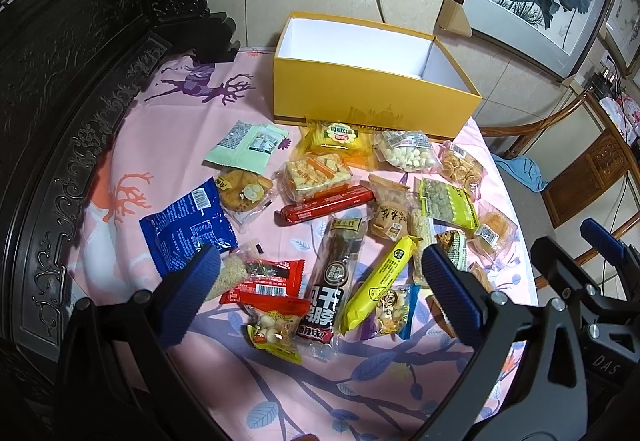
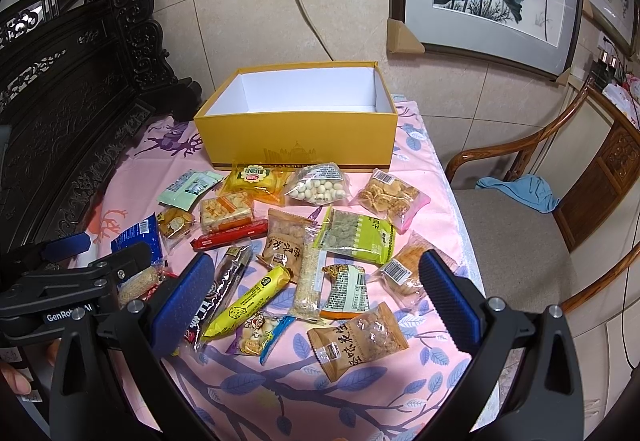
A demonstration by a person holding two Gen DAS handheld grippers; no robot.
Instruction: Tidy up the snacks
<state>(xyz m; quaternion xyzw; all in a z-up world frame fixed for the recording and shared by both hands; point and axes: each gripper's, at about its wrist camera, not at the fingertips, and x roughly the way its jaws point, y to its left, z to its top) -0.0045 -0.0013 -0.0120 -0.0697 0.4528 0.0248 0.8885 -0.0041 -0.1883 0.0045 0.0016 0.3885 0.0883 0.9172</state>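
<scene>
An empty yellow box (image 1: 372,97) (image 2: 298,139) with a white inside stands at the far side of the pink cloth. Several snack packets lie spread in front of it, among them a blue bag (image 1: 188,229), a red sausage stick (image 1: 326,206), a long yellow stick (image 1: 378,283) (image 2: 246,303) and a green pea bag (image 2: 356,237). My left gripper (image 1: 320,269) hovers open above the near packets, holding nothing. My right gripper (image 2: 316,281) is also open and empty, over the packets on the right. The left gripper (image 2: 100,253) shows at the right wrist view's left edge.
A dark carved wooden bench back (image 1: 60,121) runs along the left of the table. A wooden chair (image 2: 520,233) with a blue cloth (image 2: 520,191) on its seat stands to the right. A cable (image 2: 304,13) hangs from the wall socket behind the box.
</scene>
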